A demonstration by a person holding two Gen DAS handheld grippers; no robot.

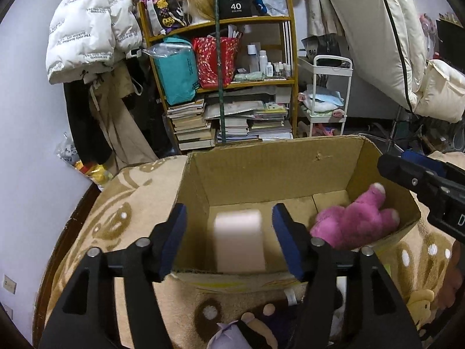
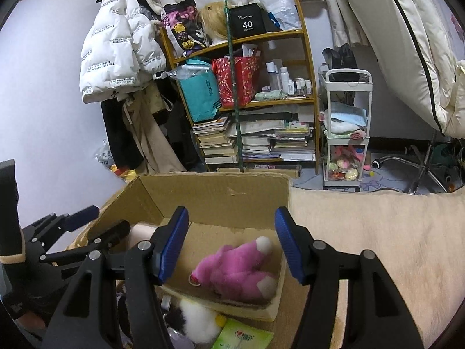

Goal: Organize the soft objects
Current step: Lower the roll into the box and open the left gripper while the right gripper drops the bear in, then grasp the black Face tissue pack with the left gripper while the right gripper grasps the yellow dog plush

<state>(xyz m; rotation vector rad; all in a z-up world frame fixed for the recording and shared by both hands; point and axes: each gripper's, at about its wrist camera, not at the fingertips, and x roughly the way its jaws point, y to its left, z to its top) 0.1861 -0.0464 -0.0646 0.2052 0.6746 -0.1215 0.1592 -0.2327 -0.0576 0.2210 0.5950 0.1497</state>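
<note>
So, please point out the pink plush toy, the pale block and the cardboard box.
pink plush toy (image 2: pixel 235 270), right wrist view, its body.
pale block (image 1: pixel 239 240), left wrist view, its front face.
cardboard box (image 1: pixel 261 171), left wrist view, inner back wall.

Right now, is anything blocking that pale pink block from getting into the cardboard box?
Nothing visible does. The pale pink block is blurred between the open left tongs, already inside the cardboard box; the pink plush toy lies off to one side.

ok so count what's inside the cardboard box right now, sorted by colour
Pink plush toy: 1
Pale pink block, blurred, between the open left gripper fingers, not touching them: 1
Total inside the cardboard box: 2
</note>
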